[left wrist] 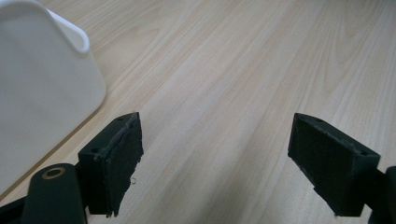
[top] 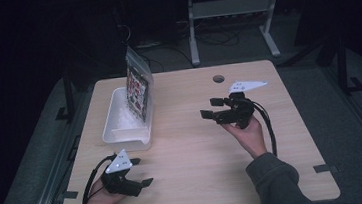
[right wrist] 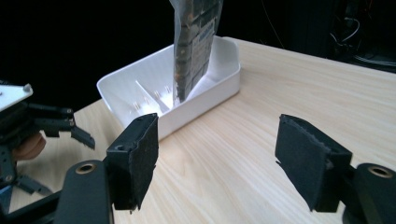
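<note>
Left gripper (top: 138,172) sits nearest, at the table's near-left corner, jaws spread wide with nothing between them, parked just off the near end of the white bin (top: 121,133); in the left gripper view the bin's rounded corner (left wrist: 46,84) is close on one side, not touching. Right gripper (top: 209,107) hangs over mid-table, jaws released and empty, pointed toward the bin. Clear pouch (top: 138,88) with printed contents stands tilted in the far compartment of the bin, leaning on the far-right wall, top well above the rim; the right gripper view shows it (right wrist: 194,42) beyond a divider (right wrist: 149,95), near compartment apparently bare. My read: right side is either lining up on the pouch or has just let go of it, can't say which. If grabbing: come in level, pinch the flat faces above the rim, not the edge seal, and keep the lower jaw off the bin wall. Light bin may slide, so left jaws could brace the near end. Film looks slick and floppy; pinch low enough that it doesn't fold. Table (top: 201,180) is pale wood laminate, bare otherwise, with a cable hole (top: 218,79) at the far edge. Room is dark, grey carpet, white desk frame (top: 230,12) and loose cables behind.
</note>
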Demonstrator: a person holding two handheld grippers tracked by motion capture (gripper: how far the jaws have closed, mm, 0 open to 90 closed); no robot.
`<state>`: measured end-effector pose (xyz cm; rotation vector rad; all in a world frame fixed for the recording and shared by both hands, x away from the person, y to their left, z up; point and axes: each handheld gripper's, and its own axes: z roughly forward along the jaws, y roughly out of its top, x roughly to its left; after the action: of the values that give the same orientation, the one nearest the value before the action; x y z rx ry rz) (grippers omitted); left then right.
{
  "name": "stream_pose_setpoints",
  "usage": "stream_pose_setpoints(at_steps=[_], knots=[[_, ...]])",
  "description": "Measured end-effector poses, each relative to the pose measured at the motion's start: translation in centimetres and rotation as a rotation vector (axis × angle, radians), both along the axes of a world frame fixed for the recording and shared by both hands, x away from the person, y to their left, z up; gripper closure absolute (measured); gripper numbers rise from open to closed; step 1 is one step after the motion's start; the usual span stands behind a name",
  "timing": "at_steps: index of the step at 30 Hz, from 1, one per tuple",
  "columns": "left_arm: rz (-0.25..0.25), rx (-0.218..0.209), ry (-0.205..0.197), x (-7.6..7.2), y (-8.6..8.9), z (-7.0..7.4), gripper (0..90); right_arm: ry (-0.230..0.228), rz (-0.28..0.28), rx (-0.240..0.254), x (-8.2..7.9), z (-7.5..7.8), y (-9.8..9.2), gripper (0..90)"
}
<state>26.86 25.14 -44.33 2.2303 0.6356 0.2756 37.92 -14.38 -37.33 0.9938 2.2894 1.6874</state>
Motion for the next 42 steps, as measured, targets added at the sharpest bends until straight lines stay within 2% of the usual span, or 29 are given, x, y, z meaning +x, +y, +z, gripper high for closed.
stream_pose_setpoints(at_steps=[5, 6, 10, 14, 22, 24, 34, 42], knots=[[-0.005, 0.003, -0.002, 0.0, -0.1, 0.0, 17.2, 0.003, -0.003, -0.032, -0.7, -0.2, -1.0, 30.3], [-0.005, 0.004, -0.001, -0.1, -0.1, 0.0, 17.2, 0.006, -0.005, -0.049, -1.2, -0.4, -1.5, 33.3], [-0.010, 0.012, -0.002, -0.1, -0.2, 0.0, 17.2, 0.030, 0.003, -0.050, -1.6, -0.8, -2.5, 30.2], [-0.002, 0.006, -0.003, -0.1, -0.1, 0.0, 17.2, 0.032, -0.002, -0.050, -2.4, -1.0, -3.5, 30.8], [-0.006, 0.012, -0.006, -0.1, -0.2, 0.0, 17.2, 0.052, -0.007, -0.091, -4.3, -2.0, -5.3, 29.5], [-0.003, 0.012, -0.004, 0.0, -0.1, 0.0, 17.2, 0.051, -0.014, -0.082, -4.7, -2.3, -5.9, 29.8], [0.007, 0.011, -0.006, 0.0, 0.0, 0.0, 17.3, 0.076, -0.012, -0.103, -5.9, -3.1, -7.1, 30.1], [0.007, 0.009, -0.004, -0.1, 0.0, 0.0, 17.4, 0.102, -0.009, -0.125, -7.6, -4.7, -7.7, 30.1]])
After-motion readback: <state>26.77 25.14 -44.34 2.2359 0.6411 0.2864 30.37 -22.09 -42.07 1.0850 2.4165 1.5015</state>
